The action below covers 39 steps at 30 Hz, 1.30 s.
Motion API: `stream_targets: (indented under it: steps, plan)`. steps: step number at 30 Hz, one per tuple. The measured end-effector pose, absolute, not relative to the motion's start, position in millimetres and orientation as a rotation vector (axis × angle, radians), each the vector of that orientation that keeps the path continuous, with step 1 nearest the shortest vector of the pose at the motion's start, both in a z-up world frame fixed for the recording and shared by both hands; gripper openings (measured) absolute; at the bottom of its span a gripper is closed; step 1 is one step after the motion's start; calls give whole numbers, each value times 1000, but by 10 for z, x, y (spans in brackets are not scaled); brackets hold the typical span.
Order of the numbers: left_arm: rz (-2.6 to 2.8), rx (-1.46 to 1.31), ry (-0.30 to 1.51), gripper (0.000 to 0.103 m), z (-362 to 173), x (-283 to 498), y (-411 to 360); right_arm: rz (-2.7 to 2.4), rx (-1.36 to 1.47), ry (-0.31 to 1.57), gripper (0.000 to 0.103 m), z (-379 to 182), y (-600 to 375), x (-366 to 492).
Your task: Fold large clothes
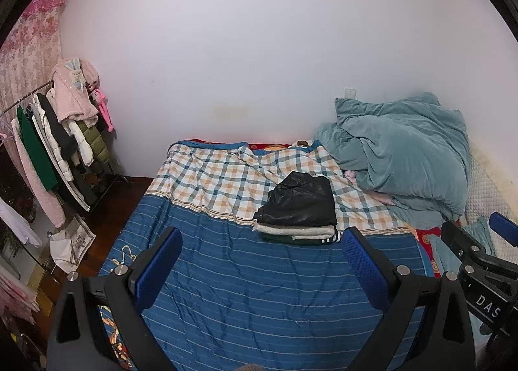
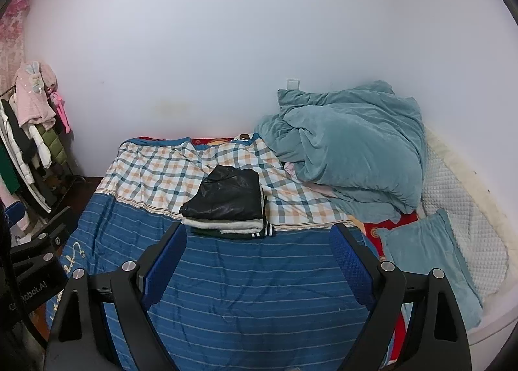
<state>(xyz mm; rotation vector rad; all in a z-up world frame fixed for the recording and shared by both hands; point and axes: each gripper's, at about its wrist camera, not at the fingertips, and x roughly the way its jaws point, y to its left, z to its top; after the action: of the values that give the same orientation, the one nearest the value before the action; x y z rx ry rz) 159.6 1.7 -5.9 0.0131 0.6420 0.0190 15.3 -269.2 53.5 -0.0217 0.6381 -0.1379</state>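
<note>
Both grippers are right up front with nothing between the blue pads: left gripper (image 1: 260,269) has its jaws spread wide, right gripper (image 2: 257,266) same deal, wide apart and holding nothing. Each one just hangs over the blue striped bedspread (image 1: 259,290) at the near end of the bed.

What we care about is the stack of folded clothes (image 1: 299,212) sitting mid-bed, right where the blue stripes meet the plaid section (image 1: 210,173). On top is a black shiny jacket (image 2: 226,198), looks like faux leather or a coated fabric. Under it there's a cream fleecy layer (image 2: 226,225), and at the bottom something dark with white stripes at the cuff (image 2: 262,234).

My read on handling: the black one is going to be slick and a bit stiff, so it'll hold a crease okay but slide off the fleece if you tug it sideways. The fleece is soft, bulky, grippy. None of it is fragile, and none of it looks heavy, just floppy and big.

If I had to lift the stack, I'd pinch through all layers at the two near corners, one gripper each, so the slippery top can't skate away. For the jacket alone, go for a folded edge, not the flat middle.

Teal duvet (image 1: 404,157) is heaped at the back right, well apart from the stack.
</note>
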Motion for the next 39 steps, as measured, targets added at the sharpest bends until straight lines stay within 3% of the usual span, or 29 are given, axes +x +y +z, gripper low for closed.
stream_targets:
  steps: [39]
  plan:
    - [21, 22, 634, 101, 19, 1641, 93, -141, -2, 629, 91, 533, -2661, 221]
